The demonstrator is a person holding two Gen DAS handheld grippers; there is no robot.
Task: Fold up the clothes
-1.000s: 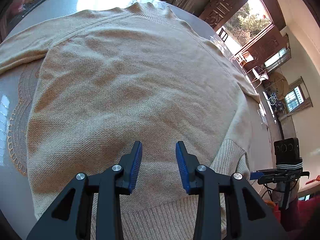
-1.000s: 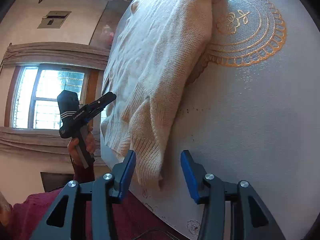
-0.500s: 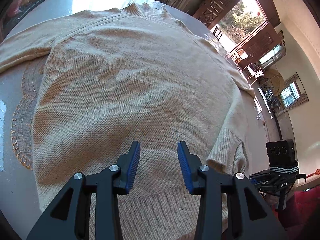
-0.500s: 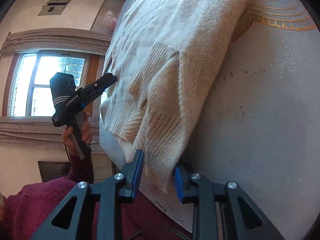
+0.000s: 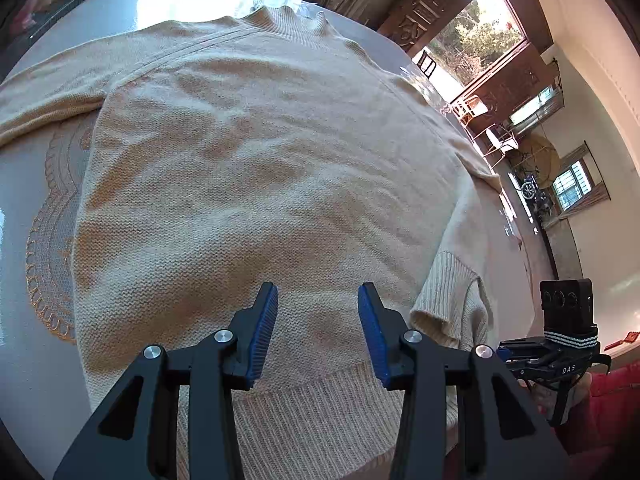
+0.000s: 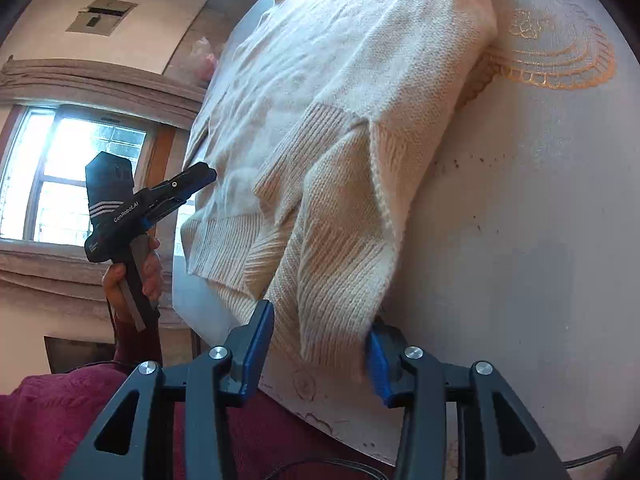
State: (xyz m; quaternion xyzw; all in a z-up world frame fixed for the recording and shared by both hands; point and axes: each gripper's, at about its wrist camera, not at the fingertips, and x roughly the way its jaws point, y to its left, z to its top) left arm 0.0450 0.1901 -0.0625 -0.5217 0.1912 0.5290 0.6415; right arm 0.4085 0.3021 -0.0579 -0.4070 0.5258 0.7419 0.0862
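A cream knit sweater (image 5: 260, 184) lies flat on the white table (image 5: 24, 320), collar at the far end and ribbed hem nearest me. My left gripper (image 5: 318, 320) hovers just above the hem; its jaws are opening and hold nothing. In the right wrist view the sweater (image 6: 360, 60) has one sleeve folded down along its side. The ribbed cuff (image 6: 336, 272) of that sleeve lies at the table edge between the jaws of my right gripper (image 6: 318, 344), which are opening. The cloth sits loose between the pads.
A gold embroidered doily pattern (image 6: 560, 60) shows on the table beside the sweater, and again in the left wrist view (image 5: 48, 248). A person's hand holds the left gripper (image 6: 202, 174) at the table edge. A dark red garment (image 6: 60, 420) fills the lower left. Windows and furniture stand behind.
The right gripper moved in over the sleeve cuff, narrowed around it, then spread its jaws again. The left gripper's jaws widened a little; that hand stayed almost still.
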